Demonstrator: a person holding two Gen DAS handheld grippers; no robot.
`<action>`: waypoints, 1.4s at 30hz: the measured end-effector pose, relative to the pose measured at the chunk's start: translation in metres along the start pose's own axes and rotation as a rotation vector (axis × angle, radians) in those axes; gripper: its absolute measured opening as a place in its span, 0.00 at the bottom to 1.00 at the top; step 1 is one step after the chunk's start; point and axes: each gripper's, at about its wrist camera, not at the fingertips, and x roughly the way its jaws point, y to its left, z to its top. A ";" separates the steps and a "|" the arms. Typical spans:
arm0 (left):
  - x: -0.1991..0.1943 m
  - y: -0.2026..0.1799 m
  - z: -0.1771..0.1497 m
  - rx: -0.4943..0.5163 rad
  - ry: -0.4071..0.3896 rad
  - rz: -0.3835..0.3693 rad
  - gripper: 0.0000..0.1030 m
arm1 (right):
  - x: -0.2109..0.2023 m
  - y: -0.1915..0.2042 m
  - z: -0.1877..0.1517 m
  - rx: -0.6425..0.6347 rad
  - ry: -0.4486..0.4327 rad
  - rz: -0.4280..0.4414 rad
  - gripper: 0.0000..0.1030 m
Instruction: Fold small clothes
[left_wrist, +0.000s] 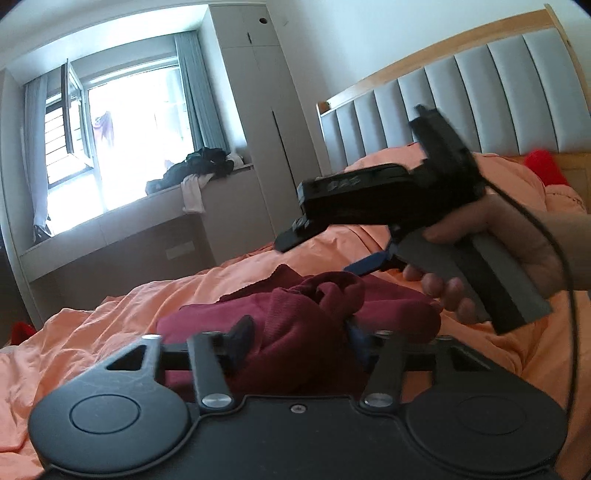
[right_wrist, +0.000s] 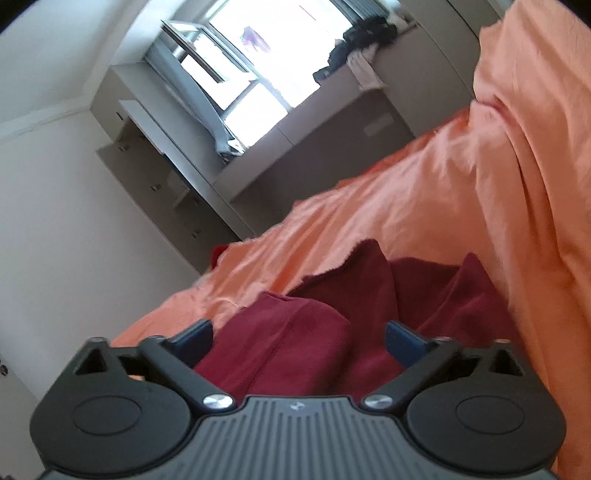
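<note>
Rumpled orange sheet (right_wrist: 424, 192), bunched maroon knit (right_wrist: 295, 343)

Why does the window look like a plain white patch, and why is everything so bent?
Left wrist view: daylight overexposes the bright window, the fisheye lens curves the grey padded headboard, and the right claw is smeared by motion. Right wrist view: the same window glares white, and the orange bedsheet is soft and tilted.

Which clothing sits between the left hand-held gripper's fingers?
The maroon garment on the orange bedding, bunched between the left hand-held gripper's fingers. The black pile lies far off on the window ledge; the red piece sits by the headboard.
</note>
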 end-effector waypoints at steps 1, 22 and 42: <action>0.002 0.000 0.001 0.001 0.005 -0.005 0.32 | 0.004 -0.001 0.001 -0.003 0.013 -0.013 0.80; 0.020 -0.007 0.049 0.155 0.146 -0.051 0.15 | 0.027 -0.011 0.015 0.046 0.147 -0.049 0.24; 0.045 -0.045 0.050 0.064 0.094 -0.105 0.15 | -0.006 0.028 0.029 -0.269 -0.052 -0.172 0.06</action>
